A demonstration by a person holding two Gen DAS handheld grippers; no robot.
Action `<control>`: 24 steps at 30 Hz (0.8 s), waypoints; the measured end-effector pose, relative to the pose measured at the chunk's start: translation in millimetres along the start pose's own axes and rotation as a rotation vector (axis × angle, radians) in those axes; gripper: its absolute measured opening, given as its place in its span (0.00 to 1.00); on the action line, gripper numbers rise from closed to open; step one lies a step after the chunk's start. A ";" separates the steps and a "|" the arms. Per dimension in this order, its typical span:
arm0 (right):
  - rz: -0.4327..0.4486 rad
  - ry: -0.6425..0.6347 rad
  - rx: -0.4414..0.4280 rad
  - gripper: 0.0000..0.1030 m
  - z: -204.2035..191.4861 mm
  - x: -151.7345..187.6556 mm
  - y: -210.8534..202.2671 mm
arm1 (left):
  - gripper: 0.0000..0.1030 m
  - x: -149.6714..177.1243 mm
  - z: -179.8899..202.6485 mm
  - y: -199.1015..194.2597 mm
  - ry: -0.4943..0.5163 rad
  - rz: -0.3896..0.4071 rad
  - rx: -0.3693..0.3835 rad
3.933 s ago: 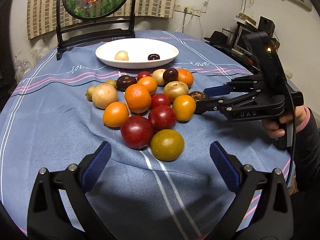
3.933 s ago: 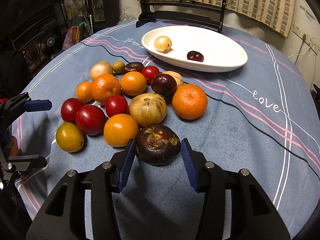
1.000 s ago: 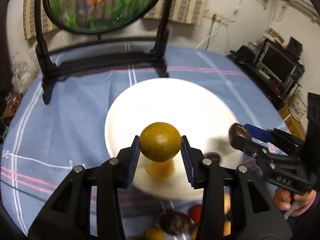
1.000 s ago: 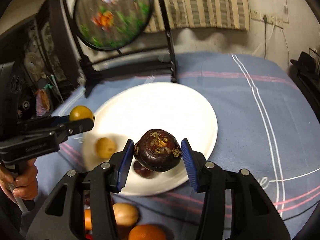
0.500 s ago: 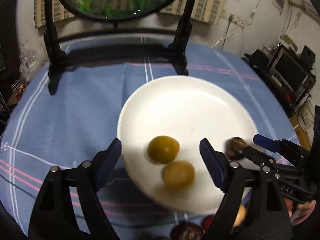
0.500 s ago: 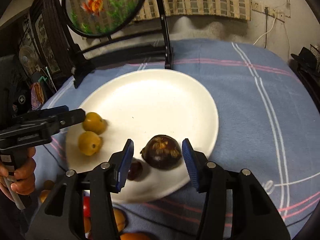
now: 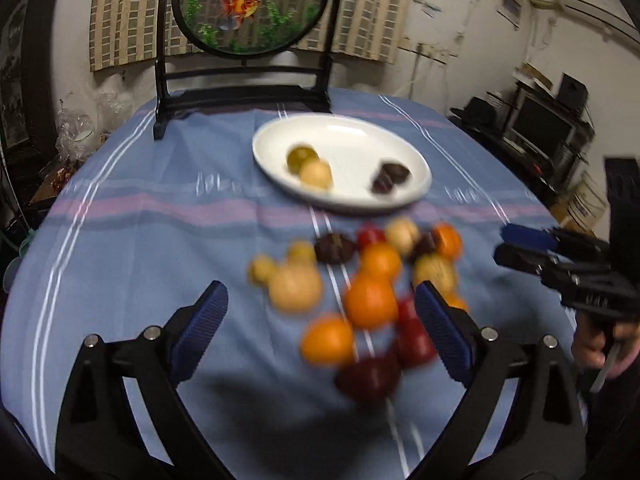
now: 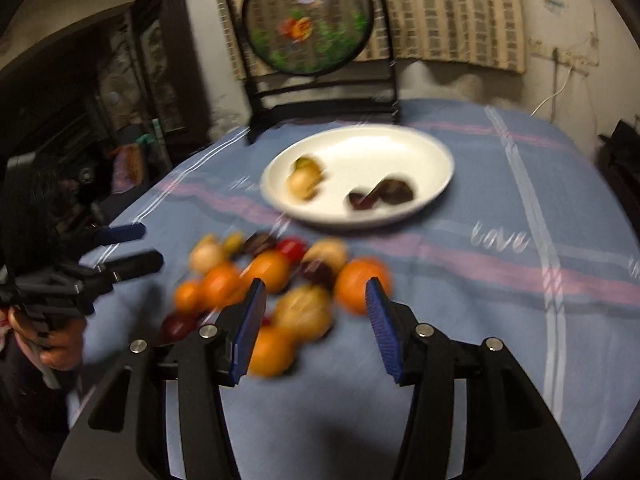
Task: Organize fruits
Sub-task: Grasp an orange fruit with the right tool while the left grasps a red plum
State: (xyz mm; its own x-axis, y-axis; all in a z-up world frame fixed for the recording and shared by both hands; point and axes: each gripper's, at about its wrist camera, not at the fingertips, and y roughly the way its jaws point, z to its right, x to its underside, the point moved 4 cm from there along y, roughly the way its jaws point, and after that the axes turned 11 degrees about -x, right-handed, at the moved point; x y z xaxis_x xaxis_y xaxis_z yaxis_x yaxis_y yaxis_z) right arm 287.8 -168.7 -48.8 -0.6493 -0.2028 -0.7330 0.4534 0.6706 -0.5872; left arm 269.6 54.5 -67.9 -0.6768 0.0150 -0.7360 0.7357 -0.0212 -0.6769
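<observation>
White plate (image 7: 416, 168) on bench (image 7: 160, 216), far side: four fruits in — green-yellow one (image 7: 302, 157), tan one (image 7: 316, 174), two dark ones (image 7: 390, 176).
Loose fruit pile (image 7: 360, 280) on cloth just before plate: oranges, reds, tan, dark; majority unsorted. Task judged early.
Left gripper (image 7: 320, 332): wide open, empty, held above near edge of pile.
Right gripper (image 8: 316, 324): open, empty, above pile's right side.
Both views motion-blurred.
</observation>
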 end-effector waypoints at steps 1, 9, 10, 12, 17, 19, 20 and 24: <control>-0.004 0.010 -0.016 0.52 -3.7 7.3 1.3 | 0.93 12.3 3.3 -3.6 0.008 -0.005 0.007; -0.101 0.047 -0.062 0.52 -14.5 31.1 27.6 | 0.93 46.9 19.7 -8.8 0.051 -0.021 0.021; -0.107 0.052 -0.058 0.52 -13.6 32.3 29.2 | 0.93 47.3 19.0 -8.1 0.046 -0.026 0.028; -0.112 0.067 -0.050 0.52 -11.1 33.5 31.8 | 0.93 47.7 17.8 -5.7 0.036 -0.037 0.038; -0.123 0.085 -0.059 0.48 -10.7 35.7 35.2 | 0.93 45.9 19.3 -5.3 0.033 -0.040 0.054; -0.135 0.095 -0.062 0.44 -10.6 36.7 39.6 | 0.93 45.6 19.4 -5.0 0.032 -0.042 0.056; -0.140 0.099 -0.064 0.42 -10.6 37.2 41.4 | 0.93 45.3 18.7 -4.4 0.030 -0.042 0.058; -0.163 0.121 -0.075 0.40 -9.4 37.6 50.2 | 0.93 45.2 17.8 -4.2 0.019 -0.045 0.071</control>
State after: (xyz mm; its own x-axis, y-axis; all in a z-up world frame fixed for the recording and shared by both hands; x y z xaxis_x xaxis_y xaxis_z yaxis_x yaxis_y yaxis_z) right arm 280.4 -136.0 -102.6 -0.7807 -0.2290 -0.5814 0.2927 0.6880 -0.6641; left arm 235.5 37.5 -98.3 -0.7083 0.0368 -0.7049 0.7002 -0.0905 -0.7082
